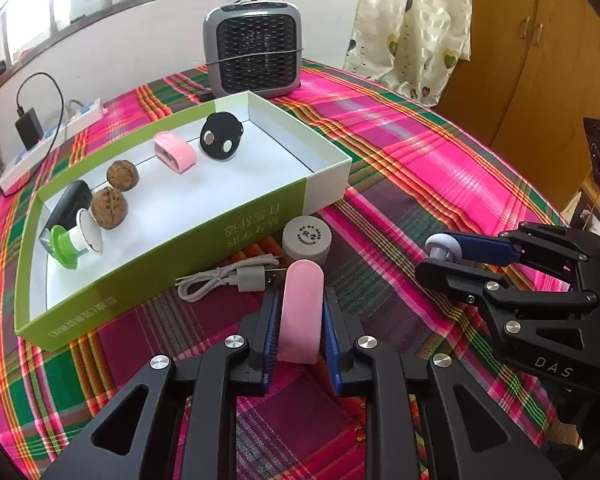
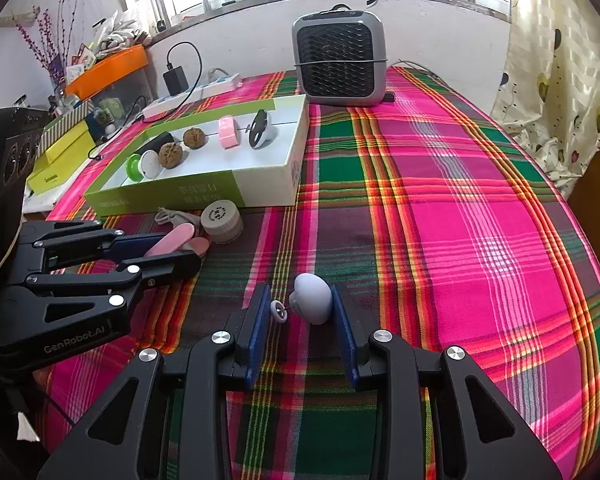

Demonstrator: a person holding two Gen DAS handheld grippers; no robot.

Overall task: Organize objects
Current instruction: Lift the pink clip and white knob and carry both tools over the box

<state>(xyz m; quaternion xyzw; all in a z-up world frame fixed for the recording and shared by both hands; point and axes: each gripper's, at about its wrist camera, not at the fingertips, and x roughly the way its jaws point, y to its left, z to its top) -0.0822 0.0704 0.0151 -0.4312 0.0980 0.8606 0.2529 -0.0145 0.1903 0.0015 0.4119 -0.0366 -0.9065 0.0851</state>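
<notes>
Plaid tablecloth (image 2: 440,208) in pink, green and red covers the table under a barred window; grey fan heater (image 1: 254,48) stands at the far edge, patterned curtain (image 1: 412,28) hangs at the far right corner. White power strip (image 1: 52,136) with a black charger (image 1: 28,128) plugged in lies along the far left edge.

Green-and-white shallow box (image 1: 236,224) sits open on the cloth toward the left side. Inside, in a row: black case (image 1: 70,204), green-and-white spool piece (image 1: 76,240), two walnuts (image 1: 110,208), pink clip (image 1: 175,152), black round gadget (image 1: 220,136) at the far end.

Just outside the box's near wall: grey round lid (image 1: 307,238) and a coiled white USB cable (image 1: 224,278), touching or nearly touching each other.

Left gripper (image 1: 300,312) fingers narrow, blue pads pressed on both sides of a pink oblong piece (image 1: 302,312) that stands tilted up from the cloth, just in front of the cable and lid. The right wrist view shows the same piece clamped.

Right gripper (image 2: 304,312) fingers partly closed around a lavender rounded piece (image 2: 314,298) with a small wheel on a pin; one pad meets the body, the other the wheel end. It is near the middle of the cloth, to the right of the left gripper, apart from the box.
</notes>
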